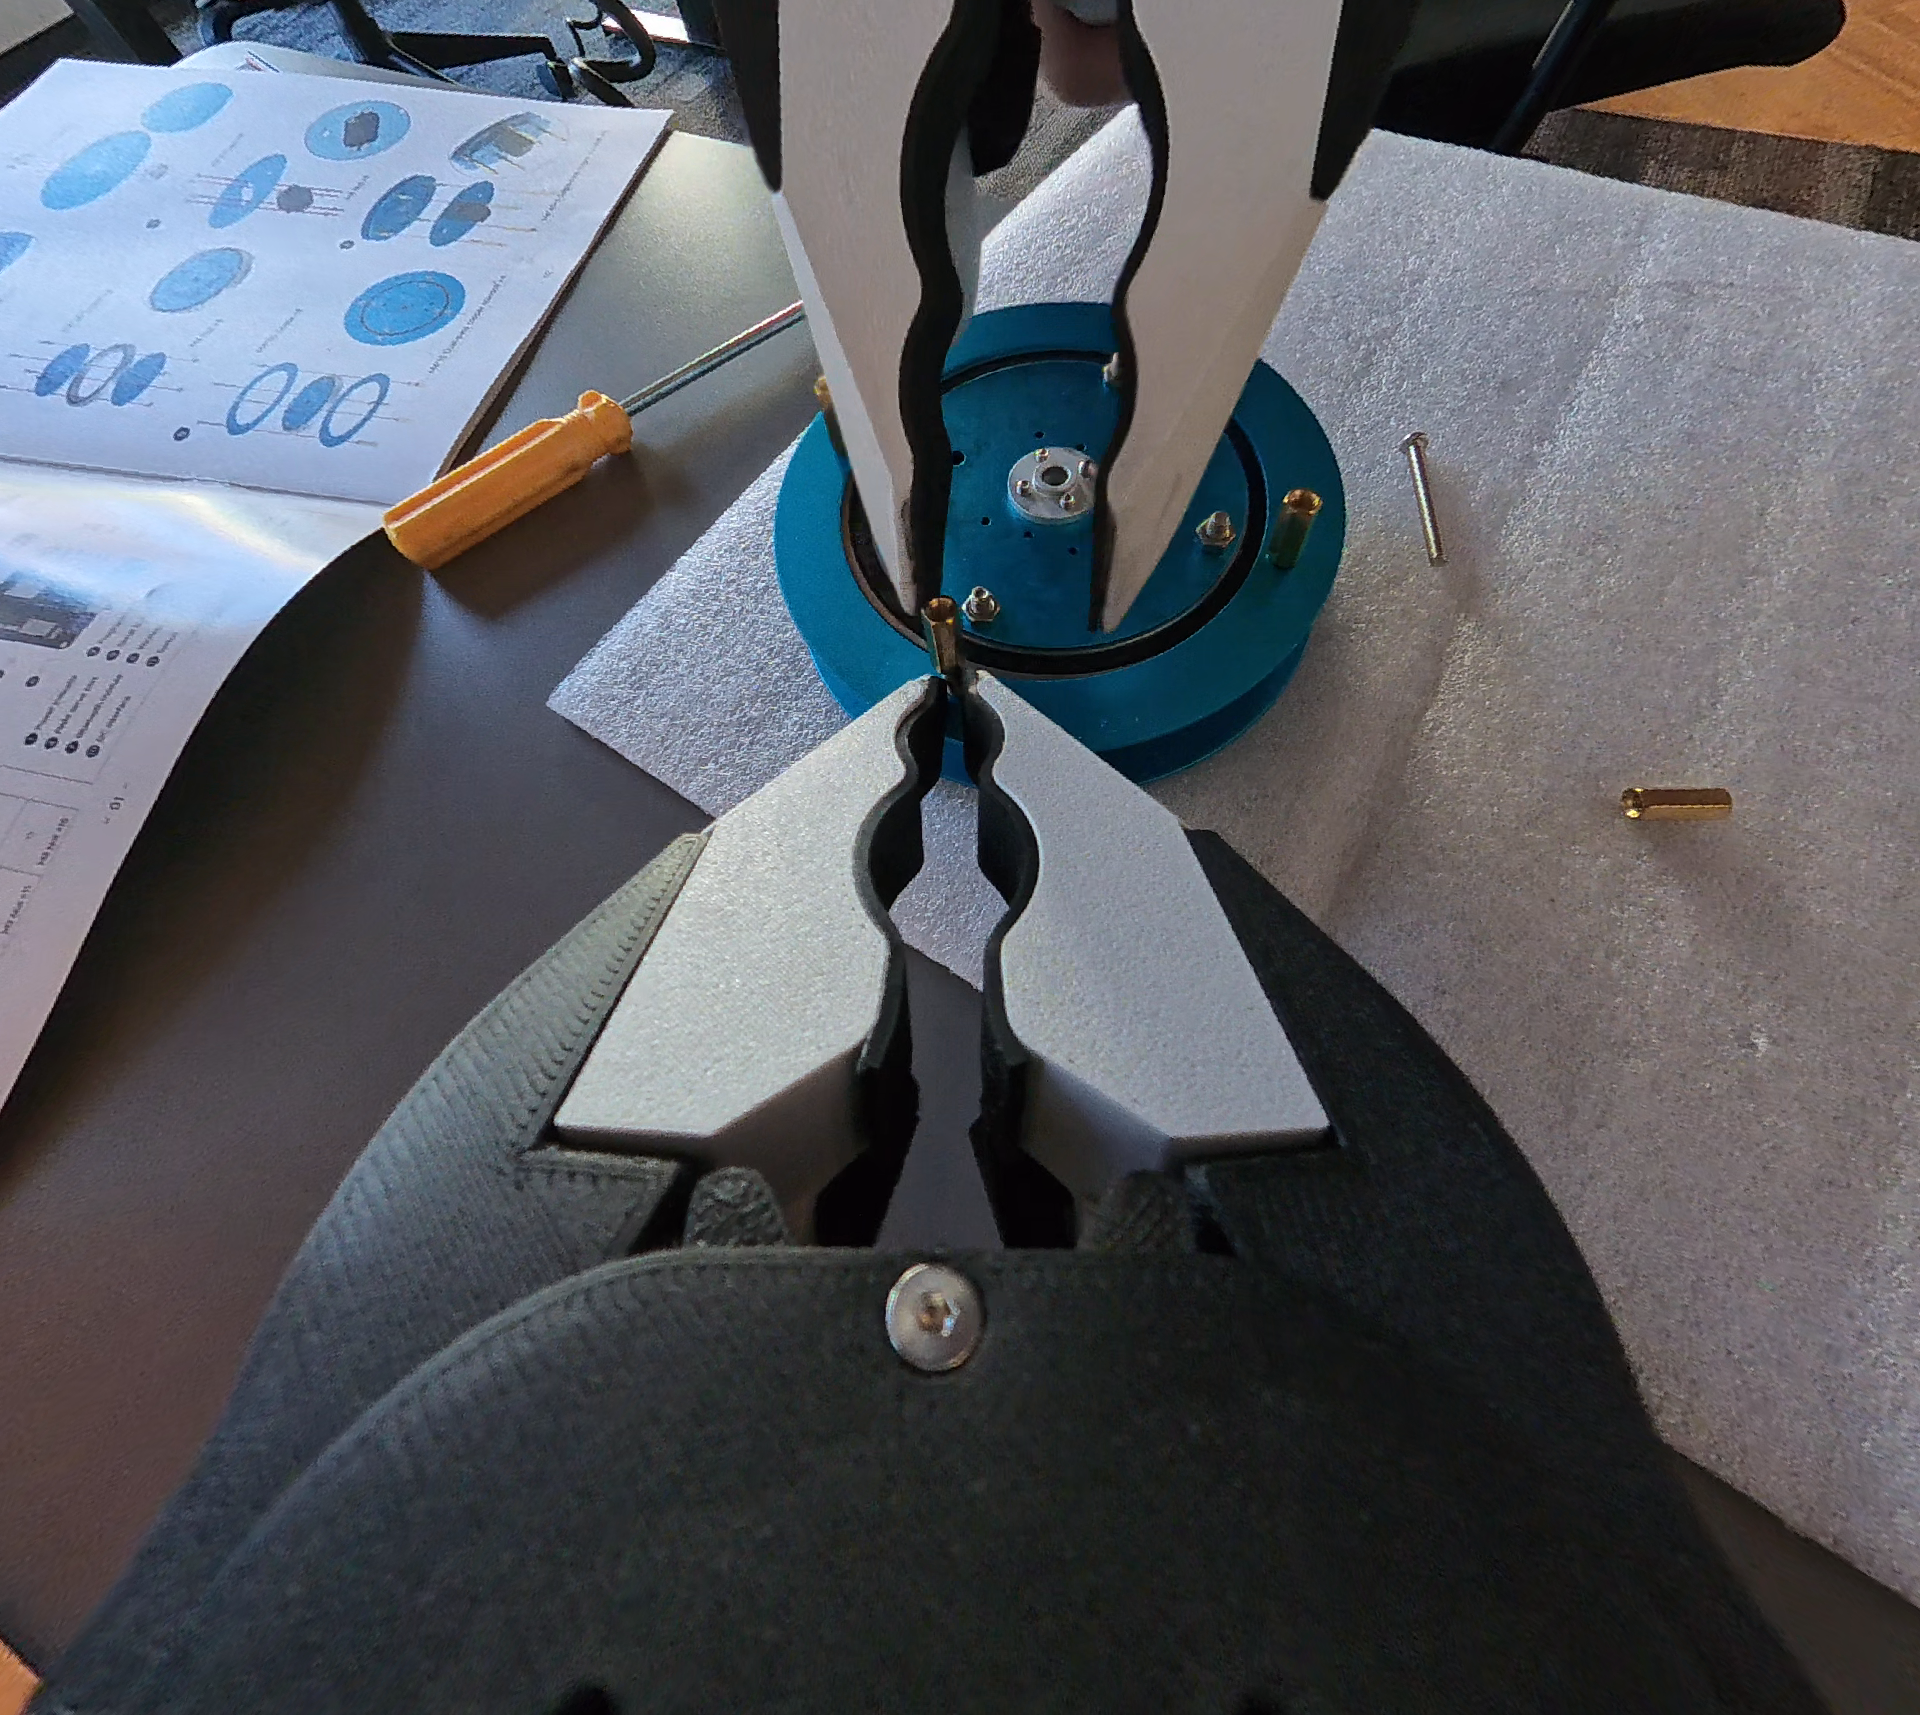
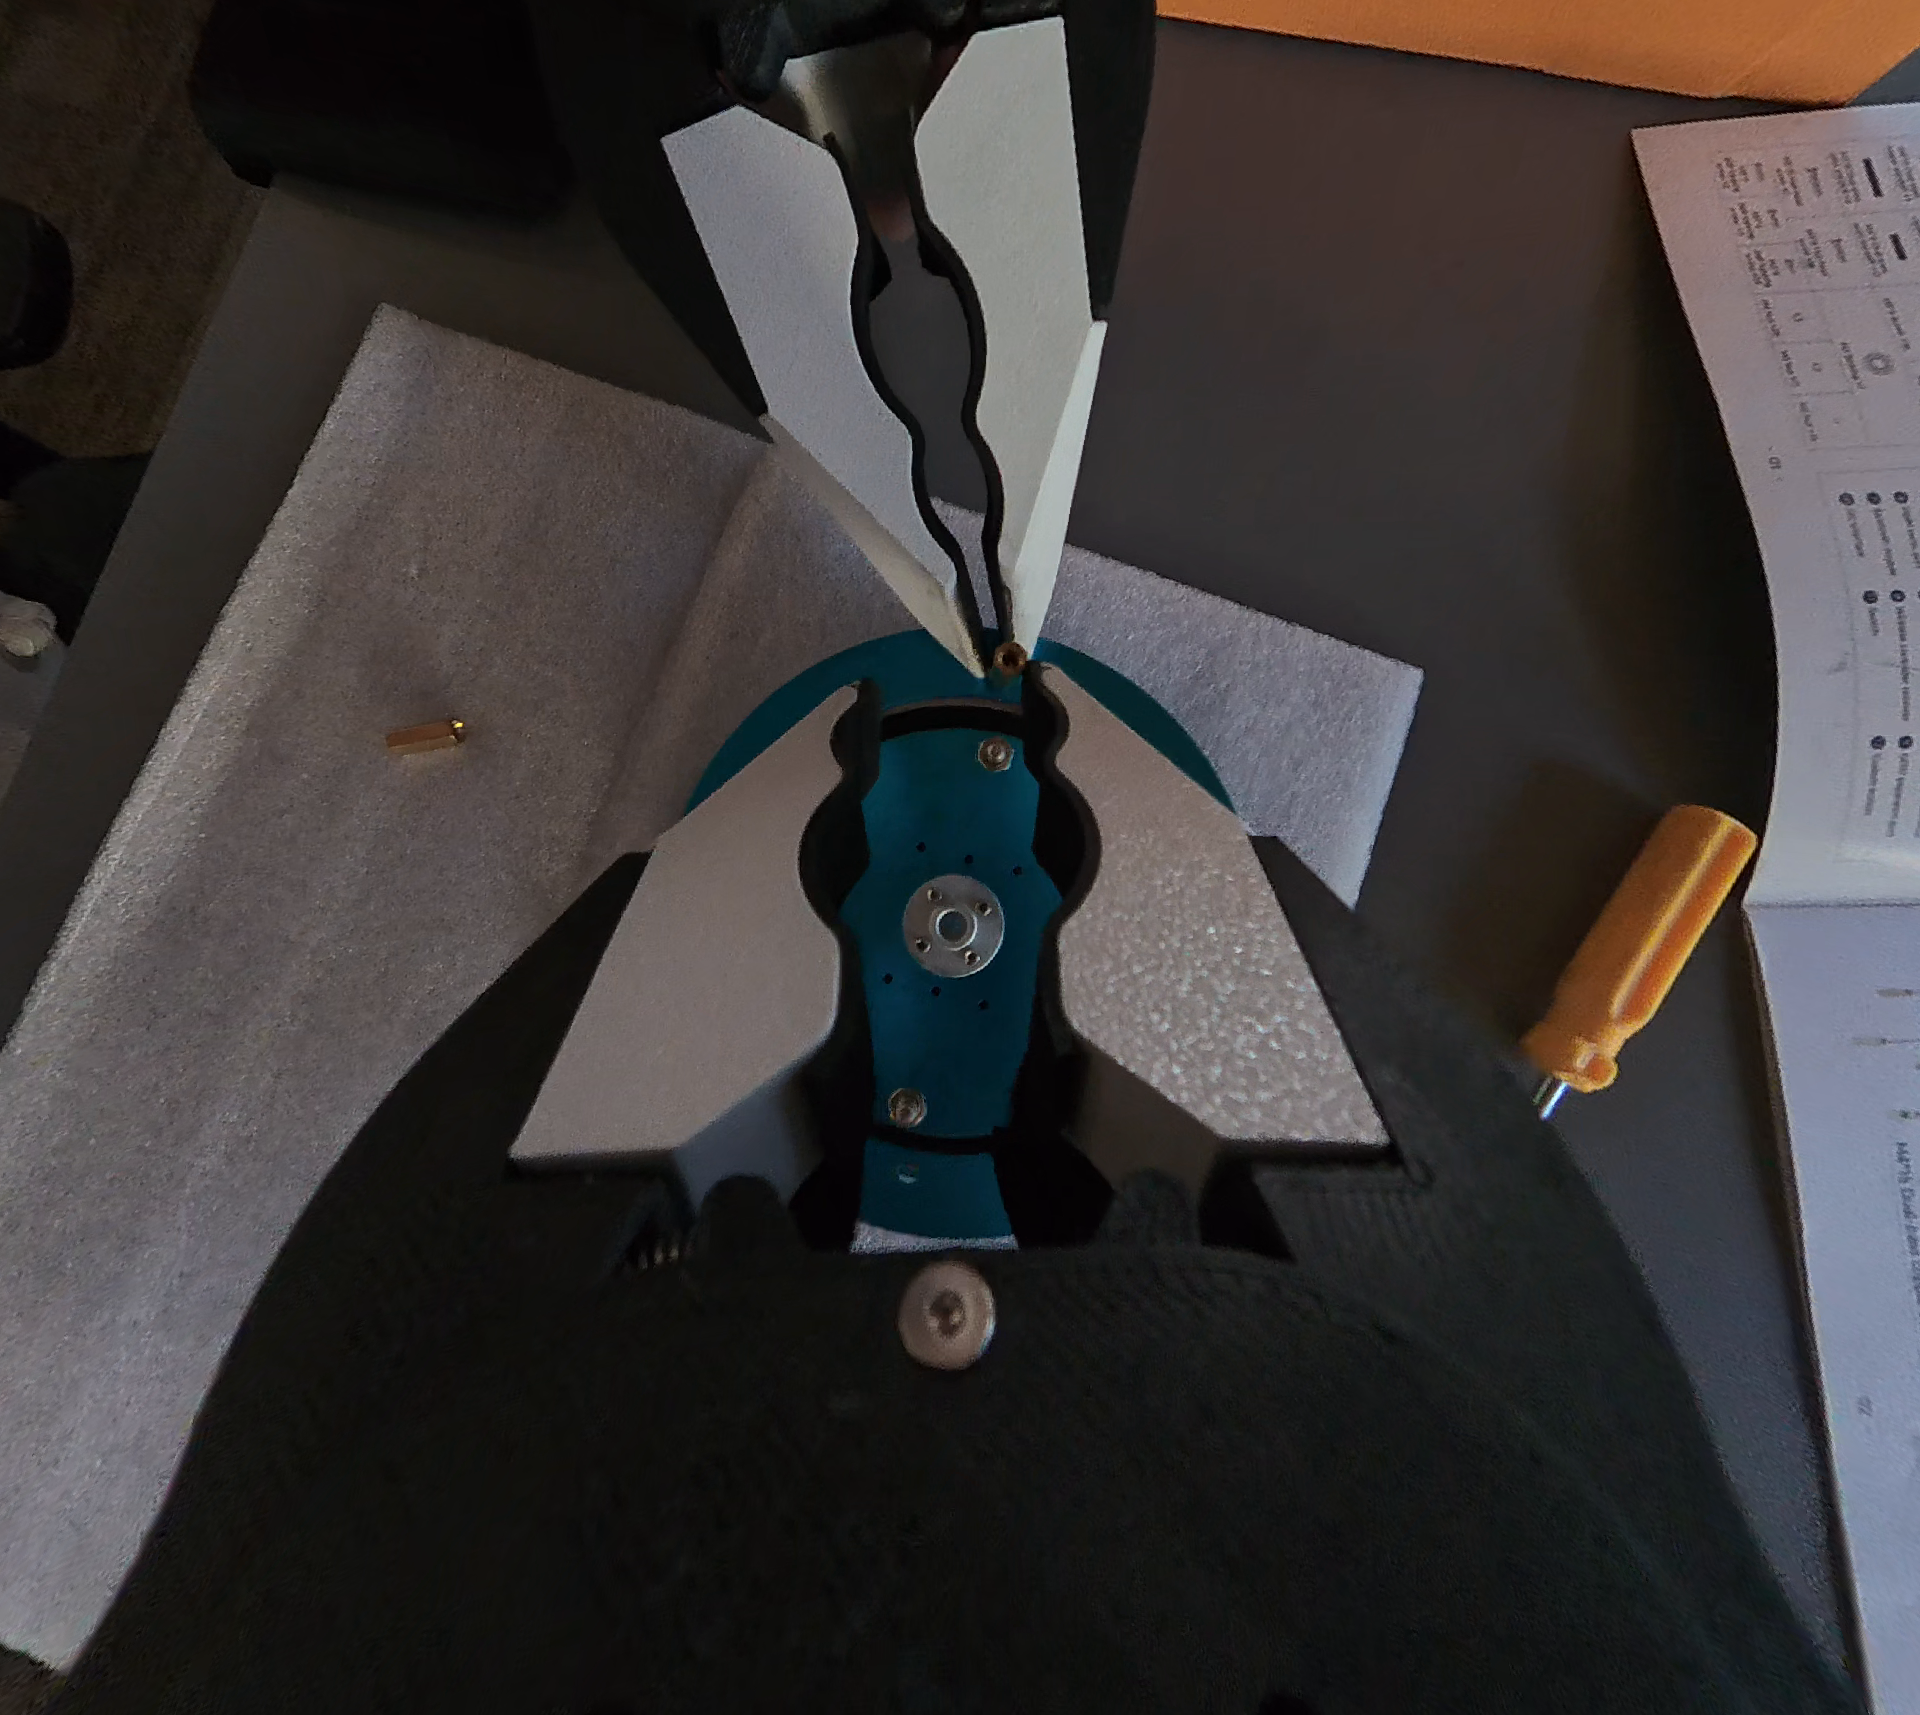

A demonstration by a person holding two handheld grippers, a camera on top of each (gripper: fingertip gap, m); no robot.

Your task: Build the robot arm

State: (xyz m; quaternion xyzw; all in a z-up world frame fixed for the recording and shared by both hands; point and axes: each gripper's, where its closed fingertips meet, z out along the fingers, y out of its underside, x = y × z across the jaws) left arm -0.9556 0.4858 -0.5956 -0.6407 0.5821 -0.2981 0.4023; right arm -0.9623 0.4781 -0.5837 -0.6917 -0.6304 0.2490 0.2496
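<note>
Blue wheel disc [image 1: 1060, 626] lies flat on white foam sheet [image 1: 1558, 626], which cushions it on the dark table. Right gripper [image 2: 951, 699], fingers wide apart, presses down to steady it. Left gripper [image 1: 951, 694] pinches the near-rim upright brass standoff [image 1: 941, 637], fingers together.

blue disc [image 1: 1049, 709] 1 | brass standoffs [image 1: 1675, 802] 4 | screwdriver [image 1: 509, 481] 1 | loose screw [image 1: 1421, 497] 1

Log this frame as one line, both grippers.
left gripper: shut on upright brass standoff at blue disc rim | right gripper: open, fingers down on disc | loose standoff, screw on foam sheet
</note>
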